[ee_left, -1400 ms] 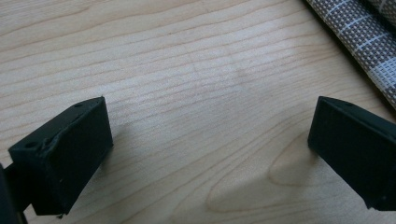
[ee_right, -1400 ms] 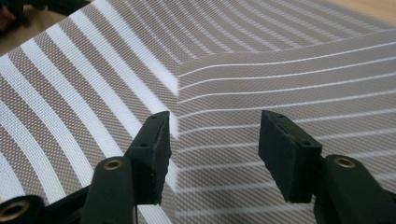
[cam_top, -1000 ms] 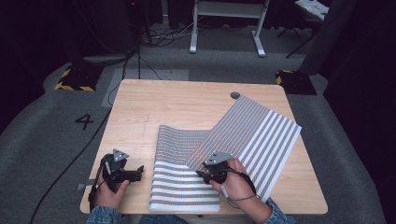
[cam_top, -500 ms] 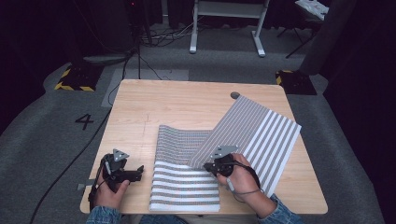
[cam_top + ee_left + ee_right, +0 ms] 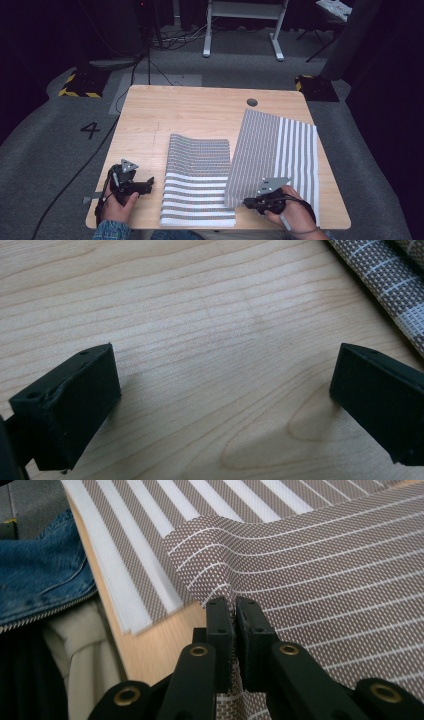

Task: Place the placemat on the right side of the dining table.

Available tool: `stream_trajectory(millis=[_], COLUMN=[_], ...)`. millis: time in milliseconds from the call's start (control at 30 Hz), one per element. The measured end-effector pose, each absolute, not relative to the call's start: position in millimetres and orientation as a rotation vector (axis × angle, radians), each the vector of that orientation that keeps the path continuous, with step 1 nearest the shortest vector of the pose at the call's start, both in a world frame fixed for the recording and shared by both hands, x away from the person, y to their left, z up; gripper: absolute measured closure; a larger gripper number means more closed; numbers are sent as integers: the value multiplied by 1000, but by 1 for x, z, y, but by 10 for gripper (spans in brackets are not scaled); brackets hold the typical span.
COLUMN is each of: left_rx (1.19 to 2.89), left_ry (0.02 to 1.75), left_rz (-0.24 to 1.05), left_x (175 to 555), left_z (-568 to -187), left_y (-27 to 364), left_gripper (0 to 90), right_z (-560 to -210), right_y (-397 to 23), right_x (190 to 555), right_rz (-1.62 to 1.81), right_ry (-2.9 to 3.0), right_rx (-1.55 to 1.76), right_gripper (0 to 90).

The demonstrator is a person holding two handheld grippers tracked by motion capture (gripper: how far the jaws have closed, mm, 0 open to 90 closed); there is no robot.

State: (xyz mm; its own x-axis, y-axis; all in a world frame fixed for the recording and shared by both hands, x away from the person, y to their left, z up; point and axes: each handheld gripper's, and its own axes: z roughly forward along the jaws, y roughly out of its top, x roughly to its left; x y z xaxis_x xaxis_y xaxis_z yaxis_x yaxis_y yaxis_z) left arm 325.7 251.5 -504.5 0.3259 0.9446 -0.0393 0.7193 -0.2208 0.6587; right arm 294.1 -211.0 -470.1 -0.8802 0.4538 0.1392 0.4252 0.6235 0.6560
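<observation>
So the wooden worktop (image 5: 200,115) takes up most of the high view, with a small round hole (image 5: 252,102) near its far edge. Spread across the near half is a striped cloth (image 5: 280,150), grey-brown and white; its left part lies flat reaching the near edge, and the right part is folded over, showing its finer-lined underside. The right gripper (image 5: 250,202) sits at the near right and its jaws are clamped on the cloth's edge, having just been closing with fabric pinched between them. The left gripper (image 5: 148,183) rests near the front left corner, just beside the cloth, jaws wide apart over bare wood.
</observation>
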Motion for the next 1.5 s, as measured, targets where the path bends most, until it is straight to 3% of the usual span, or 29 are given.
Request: stream_trajectory(millis=[467,1000,1067,1233,1500], left_rx=[2014,2014,2014,2014,2014], left_ry=[1459,1459,1459,1459,1459], left_rz=[503,503,502,502,503], left_x=[326,326,326,326,326], left_z=[-505,-505,-505,-505,-505], left_y=[251,251,251,251,251], left_gripper=[0,0,0,0,0], right_z=[-470,-472,-470,-467,-470], right_y=[-274,-304,-305,-299,-275], right_x=[268,284,286,285,309], right_rz=[1071,1021,1031,1127,1139], right_ry=[2724,2677,2686,2672,2417], right_rx=[980,1024,1037,1094,1220], right_gripper=[869,854,796,551,384])
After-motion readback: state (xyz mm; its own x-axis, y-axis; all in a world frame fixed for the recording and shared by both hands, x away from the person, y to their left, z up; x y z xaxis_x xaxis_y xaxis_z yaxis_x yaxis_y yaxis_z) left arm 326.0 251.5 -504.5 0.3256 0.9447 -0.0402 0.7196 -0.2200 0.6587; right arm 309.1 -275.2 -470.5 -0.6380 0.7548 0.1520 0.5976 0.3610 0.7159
